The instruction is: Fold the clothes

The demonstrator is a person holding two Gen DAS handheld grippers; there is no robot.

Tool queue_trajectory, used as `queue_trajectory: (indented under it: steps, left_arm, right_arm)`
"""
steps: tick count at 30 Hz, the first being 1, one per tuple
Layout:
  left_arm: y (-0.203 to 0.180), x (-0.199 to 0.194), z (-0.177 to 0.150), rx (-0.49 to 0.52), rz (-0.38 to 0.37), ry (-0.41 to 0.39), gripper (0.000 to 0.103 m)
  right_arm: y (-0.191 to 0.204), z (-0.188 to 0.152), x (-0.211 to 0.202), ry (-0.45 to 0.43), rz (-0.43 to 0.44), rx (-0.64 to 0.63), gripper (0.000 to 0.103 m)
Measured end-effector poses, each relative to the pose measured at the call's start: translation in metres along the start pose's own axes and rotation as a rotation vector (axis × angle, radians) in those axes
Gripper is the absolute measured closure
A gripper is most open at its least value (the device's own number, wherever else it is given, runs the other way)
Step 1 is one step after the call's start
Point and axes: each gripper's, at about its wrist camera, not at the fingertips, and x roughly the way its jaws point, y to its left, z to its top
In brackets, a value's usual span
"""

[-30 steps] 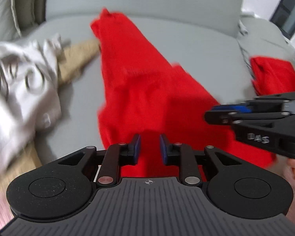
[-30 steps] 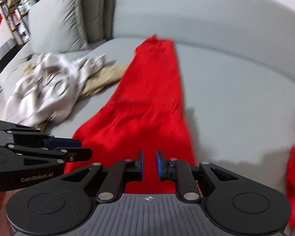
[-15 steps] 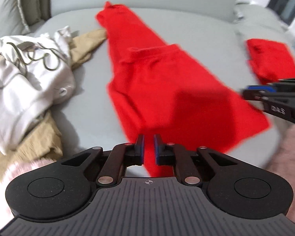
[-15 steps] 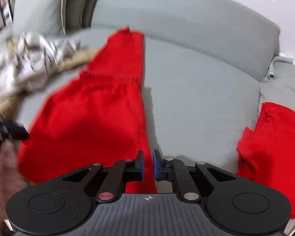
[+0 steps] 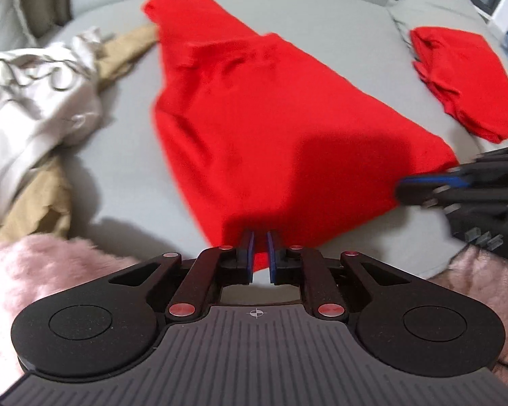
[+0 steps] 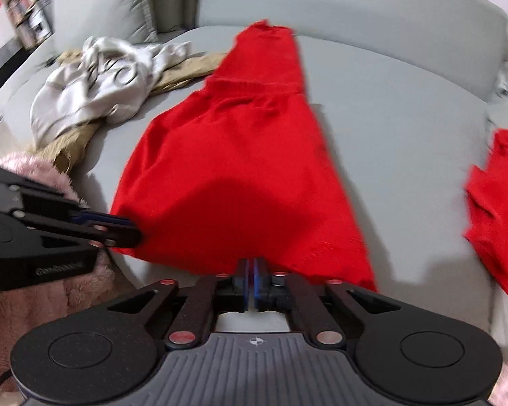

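Note:
A red garment (image 5: 254, 108) lies spread lengthwise on the grey sofa seat (image 5: 348, 37), its far end near the backrest; it also shows in the right wrist view (image 6: 233, 155). My left gripper (image 5: 260, 252) is shut on its near left corner, and appears from the side in the right wrist view (image 6: 125, 230). My right gripper (image 6: 253, 280) is shut on its near right corner, and shows in the left wrist view (image 5: 423, 186). Both hold the near hem at the seat's front edge.
A pile of white (image 5: 30, 101) and tan clothes (image 5: 34, 199) lies on the seat's left. A folded red garment (image 5: 464, 77) lies on the right cushion. A pink fluffy fabric (image 5: 40, 270) lies at the front edge. A grey cushion (image 6: 101, 0) stands back left.
Both grippers have pulled the red garment's near hem toward the seat's front edge. The garment now lies flatter and more stretched out.

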Motion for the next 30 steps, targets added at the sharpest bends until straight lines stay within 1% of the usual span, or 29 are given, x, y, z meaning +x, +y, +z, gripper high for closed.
queue_trajectory:
  steps: [2,3,6,8,10,11,16,18,20,21,23,27,29,30]
  left_arm:
    - [0.002,-0.011,-0.004,-0.004,-0.037,-0.041,0.089]
    - [0.002,-0.014,-0.005,0.001,-0.049,-0.055,0.089]
    - [-0.005,-0.016,-0.007,0.024,-0.083,-0.08,0.089]
    - [-0.009,-0.013,-0.007,0.033,-0.068,-0.062,0.088]
    - [-0.01,-0.013,-0.007,0.034,-0.053,-0.056,0.088]
    - [-0.01,-0.014,-0.008,0.028,-0.048,-0.058,0.085]
    - [-0.002,-0.015,-0.009,-0.013,-0.022,-0.062,0.079]
    - [0.0,-0.015,-0.01,-0.026,-0.017,-0.065,0.075]
    - [0.001,-0.018,-0.01,-0.033,-0.016,-0.079,0.068]
    - [0.001,-0.018,-0.01,-0.034,-0.017,-0.084,0.068]
    - [0.001,-0.018,-0.011,-0.038,-0.008,-0.089,0.066]
    - [0.001,-0.017,-0.01,-0.049,0.01,-0.078,0.064]
    - [0.001,-0.02,-0.008,-0.047,-0.015,-0.099,0.067]
    - [0.0,-0.022,-0.006,-0.043,-0.026,-0.115,0.07]
  right_arm:
    - [-0.002,-0.004,-0.016,-0.038,-0.055,-0.007,0.084]
    - [-0.003,-0.006,-0.021,-0.051,-0.057,0.0,0.084]
    - [-0.006,-0.008,-0.022,-0.055,-0.02,0.045,0.084]
    - [-0.006,-0.008,-0.02,-0.049,-0.006,0.077,0.084]
    - [-0.004,-0.008,-0.02,-0.05,-0.007,0.077,0.084]
    - [-0.004,-0.009,-0.021,-0.053,-0.009,0.077,0.084]
    - [-0.009,-0.009,-0.026,-0.062,-0.013,0.099,0.082]
    - [-0.012,-0.009,-0.031,-0.092,-0.015,0.113,0.082]
    - [-0.014,-0.009,-0.033,-0.112,-0.015,0.13,0.081]
    - [-0.017,-0.008,-0.034,-0.12,-0.009,0.152,0.08]
    - [-0.02,-0.006,-0.032,-0.104,-0.018,0.179,0.074]
    - [-0.021,-0.004,-0.027,-0.089,0.013,0.193,0.074]
    - [-0.021,-0.002,-0.025,-0.091,0.012,0.179,0.076]
    - [-0.02,-0.001,-0.025,-0.092,0.013,0.163,0.087]
